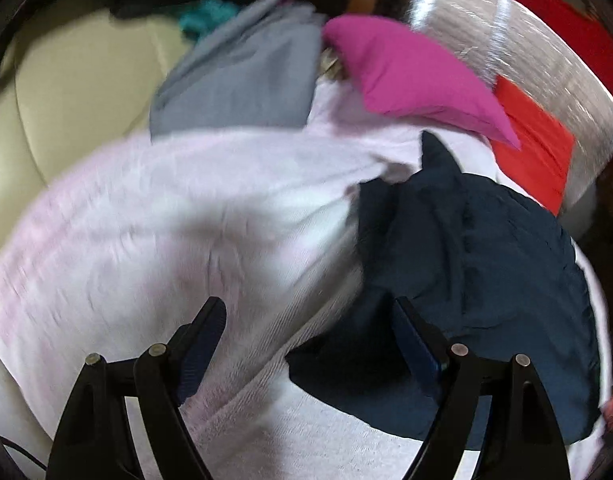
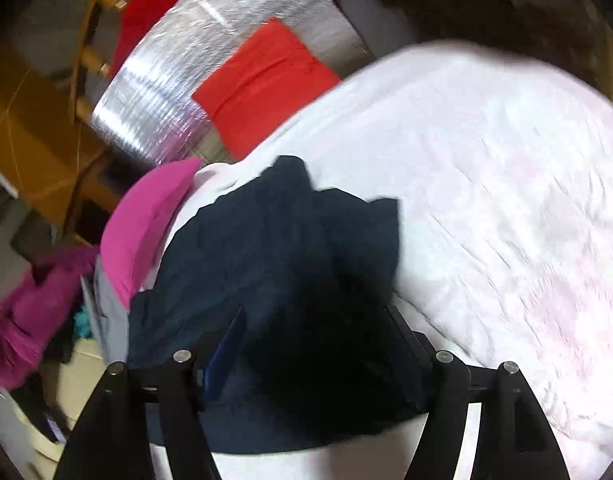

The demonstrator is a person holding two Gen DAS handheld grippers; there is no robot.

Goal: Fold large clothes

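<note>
In both views our jaws stand wide and hold nothing; the left gripper hangs over the pale pink towel, the right gripper over the crumpled navy garment at the frame centre; we should pinch two far corners and pull it flat first; upper left lie a silver mat and a red cloth.

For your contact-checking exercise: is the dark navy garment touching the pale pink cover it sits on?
Touching. The left wrist view shows the navy garment lying directly on the pale pink cover, with no gap at its edges.
</note>
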